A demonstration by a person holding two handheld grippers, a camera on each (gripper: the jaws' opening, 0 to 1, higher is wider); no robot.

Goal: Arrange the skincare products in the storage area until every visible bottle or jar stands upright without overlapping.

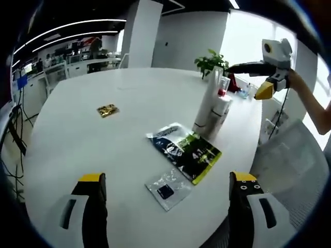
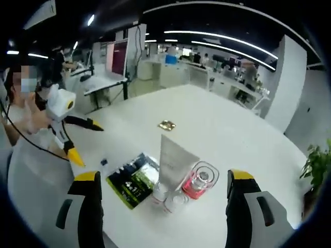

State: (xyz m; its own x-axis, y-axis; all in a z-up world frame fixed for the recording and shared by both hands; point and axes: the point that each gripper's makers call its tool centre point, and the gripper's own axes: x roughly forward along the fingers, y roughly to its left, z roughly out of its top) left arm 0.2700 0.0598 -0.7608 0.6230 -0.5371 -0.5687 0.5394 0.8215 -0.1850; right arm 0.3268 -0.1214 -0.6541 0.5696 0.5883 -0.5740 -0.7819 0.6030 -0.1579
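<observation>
Left gripper: jaws spread wide, yellow-tipped, nothing between them, hovering over the near edge of the white table.

Taking the tall white tube as landmark, in the left gripper view: closest to the camera and well short of the tube, a small clear sachet with a dark square inside, lying flat. Just beyond it, between sachet and tube, a dark green-and-black packet, also flat, its far corner near the tube's foot. Tube itself upright on its cap, with a shorter white bottle touching its right side and a clear glass jar with pink contents behind it. Well to the tube's left, alone on bare table, a small gold wrapper. Behind the tube, a green plant. Past the tube to the right, the right gripper held in a hand above the table edge, jaws parted and empty.

Right gripper view, right gripper: jaws spread apart, gripping nothing. Directly ahead, white tube upright, two small white caps at its foot, pink jar touching beside it on the right, dark packet flat to its left. Further left of the tube, left gripper with open jaws. Beyond the tube, gold wrapper.
</observation>
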